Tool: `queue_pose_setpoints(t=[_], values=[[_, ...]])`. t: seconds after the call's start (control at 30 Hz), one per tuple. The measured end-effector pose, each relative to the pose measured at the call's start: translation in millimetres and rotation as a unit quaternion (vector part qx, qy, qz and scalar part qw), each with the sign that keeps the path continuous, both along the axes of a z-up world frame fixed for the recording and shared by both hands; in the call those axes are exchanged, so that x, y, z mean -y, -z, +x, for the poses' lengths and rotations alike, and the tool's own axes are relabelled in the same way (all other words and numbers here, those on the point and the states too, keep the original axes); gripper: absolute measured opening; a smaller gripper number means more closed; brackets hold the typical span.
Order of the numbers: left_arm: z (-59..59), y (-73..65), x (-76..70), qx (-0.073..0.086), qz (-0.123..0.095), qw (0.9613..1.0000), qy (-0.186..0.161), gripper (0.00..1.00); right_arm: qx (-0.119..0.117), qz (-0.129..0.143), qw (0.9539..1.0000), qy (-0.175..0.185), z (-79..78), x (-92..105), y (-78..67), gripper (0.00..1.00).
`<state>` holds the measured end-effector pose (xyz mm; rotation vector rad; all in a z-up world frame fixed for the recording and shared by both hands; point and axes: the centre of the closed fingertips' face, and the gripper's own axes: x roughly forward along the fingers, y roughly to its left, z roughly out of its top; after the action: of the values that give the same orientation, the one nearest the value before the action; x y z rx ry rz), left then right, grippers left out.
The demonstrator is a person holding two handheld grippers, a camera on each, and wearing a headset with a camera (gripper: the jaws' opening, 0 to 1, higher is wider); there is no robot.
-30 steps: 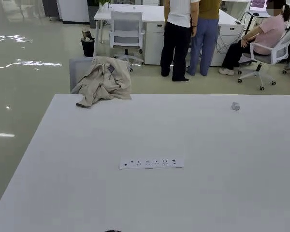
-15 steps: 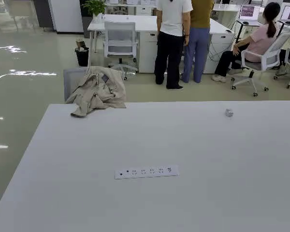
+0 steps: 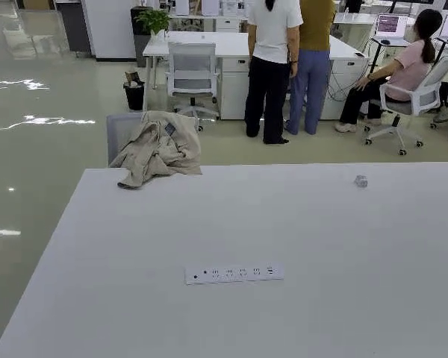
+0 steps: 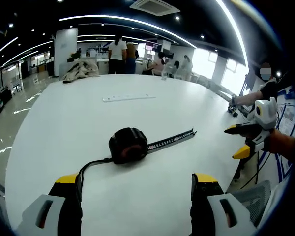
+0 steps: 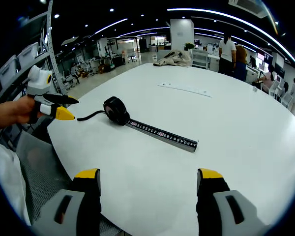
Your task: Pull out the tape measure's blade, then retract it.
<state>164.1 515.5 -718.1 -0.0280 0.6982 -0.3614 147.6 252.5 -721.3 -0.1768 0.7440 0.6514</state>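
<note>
1. Our left gripper has its jaws wide apart with nothing between them. They point at the tape measure, which lies near them on the white table but apart from both.
2. Our right gripper is the same, jaws spread and empty. It faces the blade from the side and touches nothing.
3. The tape measure's black case rests on the table with a dark lanyard trailing towards the left gripper. The blade runs out flat from the case along the tabletop, its tip free.
4. Further out, the head view takes in the far stretch of table. There we see the power strip, a beige jacket draped over a chair at the corner, and a small grey object.
5. Across the last second, the only change in the head view is the framing, which drifts up and then down. That is our head moving. The strip, jacket and grey object keep their places relative to one another.
6. For the task, we judge the pull-out done, at least partly. The blade lies extended with neither gripper on it, so it is probably locked or simply resting.
7. Retraction is not yet done. It likely needs one gripper closed on the case and the lock released while the other guides the blade in.
</note>
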Motion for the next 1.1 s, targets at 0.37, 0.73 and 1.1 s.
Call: queue_pose_setpoints(t=[0.37, 0.73, 1.1], values=[[-12.3, -19.3, 2.7, 0.009, -0.005, 0.9999, -0.011, 0.97, 0.003, -0.003, 1.0000, 0.007, -10.1, 4.1, -15.5, 0.84], [-25.6, -28.5, 0.7, 0.006, -0.013, 0.9997, -0.021, 0.99, 0.000, -0.007, 0.9999, 0.009, -20.4, 2.5, -28.1, 0.85], [-34.7, -31.7, -3.0, 0.006, -0.018, 0.9993, -0.033, 1.00, 0.002, -0.005, 0.9999, 0.011, -28.2, 4.3, -35.8, 0.86]])
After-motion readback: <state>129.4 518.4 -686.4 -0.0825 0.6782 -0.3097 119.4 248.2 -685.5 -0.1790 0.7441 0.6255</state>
